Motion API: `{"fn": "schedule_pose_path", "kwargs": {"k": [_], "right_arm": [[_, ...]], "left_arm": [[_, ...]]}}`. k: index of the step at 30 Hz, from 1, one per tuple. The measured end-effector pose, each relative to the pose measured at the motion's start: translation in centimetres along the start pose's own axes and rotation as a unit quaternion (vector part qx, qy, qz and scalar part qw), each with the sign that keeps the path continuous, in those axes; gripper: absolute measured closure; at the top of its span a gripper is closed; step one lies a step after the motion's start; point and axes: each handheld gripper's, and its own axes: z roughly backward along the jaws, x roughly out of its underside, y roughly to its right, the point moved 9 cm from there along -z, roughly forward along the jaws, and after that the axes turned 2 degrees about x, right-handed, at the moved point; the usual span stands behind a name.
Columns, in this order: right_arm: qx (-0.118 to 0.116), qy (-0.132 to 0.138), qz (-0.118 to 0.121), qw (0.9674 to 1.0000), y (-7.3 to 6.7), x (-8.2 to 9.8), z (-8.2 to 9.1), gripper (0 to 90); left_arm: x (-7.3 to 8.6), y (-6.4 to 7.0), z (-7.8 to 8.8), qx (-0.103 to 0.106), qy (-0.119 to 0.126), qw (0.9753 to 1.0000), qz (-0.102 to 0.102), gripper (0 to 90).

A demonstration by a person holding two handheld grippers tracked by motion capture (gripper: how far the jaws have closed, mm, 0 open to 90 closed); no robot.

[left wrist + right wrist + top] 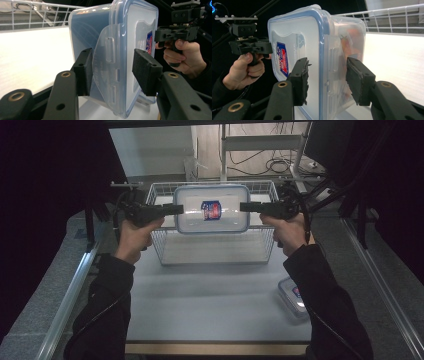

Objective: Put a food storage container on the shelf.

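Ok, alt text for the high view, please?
Two hand-held grippers, left and right, grip opposite short ends of a clear lidded container held over a white wire basket. A second lidded container lies on the table, near the right sleeve.

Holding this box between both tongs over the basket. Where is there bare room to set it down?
Free: the basket floor under the box, and the tabletop between the basket's front and the near edge. Crowded: the near right corner, where a second box lies beside the sleeve.
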Motion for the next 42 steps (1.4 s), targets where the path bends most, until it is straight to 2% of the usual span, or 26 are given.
{"fn": "schedule_pose_path", "kwargs": {"k": [8, 11, 16, 20, 28, 36, 38, 39, 40, 42], "right_arm": [[-0.001, 0.002, -0.018, 0.9998, 1.3, -1.2, -1.2, 53.3], [0.002, -0.001, -0.021, 0.9998, 1.9, -1.2, -1.5, 53.3], [-0.002, -0.001, -0.024, 0.9997, 2.3, -1.4, -1.5, 53.5], [-0.006, 0.003, -0.025, 0.9997, 2.4, -1.4, -1.5, 53.6], [0.008, 0.012, -0.004, 0.9999, 2.7, -1.5, -2.0, 50.5], [0.026, 0.033, -0.01, 0.9991, 3.3, -1.6, -2.6, 46.5], [0.035, 0.032, -0.017, 0.9987, 3.5, -1.5, -2.7, 45.1], [0.043, 0.033, -0.012, 0.9985, 3.7, -1.5, -2.8, 46.0], [0.056, 0.027, -0.009, 0.998, 4.0, -1.4, -2.9, 45.7], [0.057, 0.029, -0.006, 0.998, 4.3, -1.4, -3.0, 46.8]], "left_arm": [[-0.9, -1.3, -0.6, -0.01, -0.004, 0.9999, 0.012, 51.8], [-0.7, -1.8, -1.1, -0.019, -0.013, 0.9997, 0.009, 50.4], [-0.8, -2.0, -1.2, -0.016, -0.009, 0.9998, -0.002, 50.6], [-0.8, -2.1, -1.3, -0.016, -0.004, 0.9999, 0.002, 50.3], [-0.9, -2.4, -1.7, -0.041, -0.003, 0.9992, -0.003, 45.9], [-1.2, -3.4, -2.2, -0.065, 0.0, 0.9978, 0.015, 42.1], [-1.1, -3.6, -2.4, -0.074, -0.005, 0.9972, 0.009, 46.2], [-1.1, -3.8, -2.4, -0.086, -0.008, 0.9962, 0.004, 45.9], [-1.1, -3.9, -2.5, -0.088, -0.004, 0.9961, 0.005, 41.9], [-1.1, -4.0, -2.5, -0.084, -0.002, 0.9964, 0.009, 43.5]]}}
